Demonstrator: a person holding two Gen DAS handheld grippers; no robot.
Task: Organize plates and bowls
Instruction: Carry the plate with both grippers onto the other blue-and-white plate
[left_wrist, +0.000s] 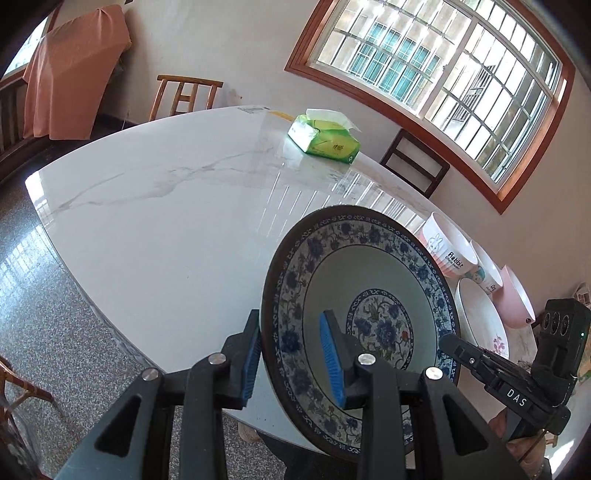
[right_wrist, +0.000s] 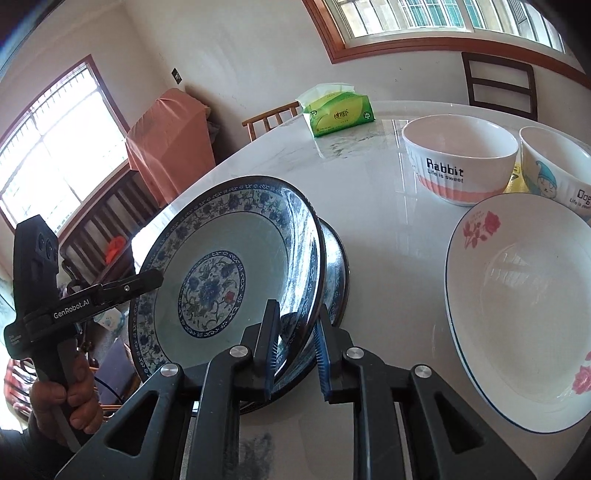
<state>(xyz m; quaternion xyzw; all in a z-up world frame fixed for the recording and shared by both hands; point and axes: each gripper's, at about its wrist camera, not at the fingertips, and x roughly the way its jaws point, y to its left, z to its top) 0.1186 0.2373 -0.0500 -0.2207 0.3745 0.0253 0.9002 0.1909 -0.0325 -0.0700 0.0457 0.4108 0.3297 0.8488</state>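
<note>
blue-patterned plate (left_wrist: 369, 306) | tilted on edge | face toward left tongs (left_wrist: 291, 365)

"Rabbit Life is sweet" on a bowl (right_wrist: 460, 158); "GenRobot.AI" on the left claw (right_wrist: 147, 282).

White marble-topped table (left_wrist: 155, 206); barred, wood-framed window (left_wrist: 436, 74); wooden chairs (left_wrist: 186, 96); speckled stone floor (left_wrist: 48, 332); daylight is admitted throughout.

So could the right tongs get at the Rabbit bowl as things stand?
Probably not yet. The right tongs are shut on the rim of the blue patterned plate, so they are busy. The marble table between plate and Rabbit bowl looks bare, so the way is otherwise free.
</note>
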